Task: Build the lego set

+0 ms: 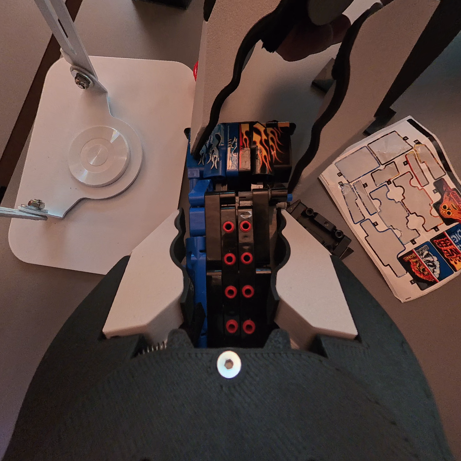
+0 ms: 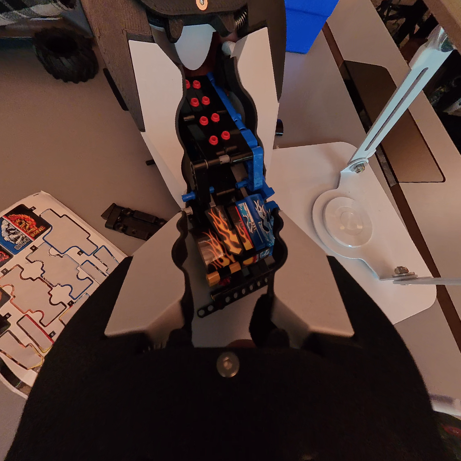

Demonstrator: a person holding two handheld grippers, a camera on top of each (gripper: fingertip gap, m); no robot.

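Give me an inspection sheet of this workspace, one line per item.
Surface: grey tabletop.
Job's things: black and blue brick model with flame stickers, held at both ends; partly used sticker sheet; loose black brick piece.
Clutter: black rubber tyre.
Grippers: left gripper and right gripper both shut on the model.
Cables: nothing seen.
Surroundings: white metal stand base; blue box.

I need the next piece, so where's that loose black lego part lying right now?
The loose black piece lies on the table, in the left wrist view right of the held model, between it and the sticker sheet; the right wrist view shows it left of the model.
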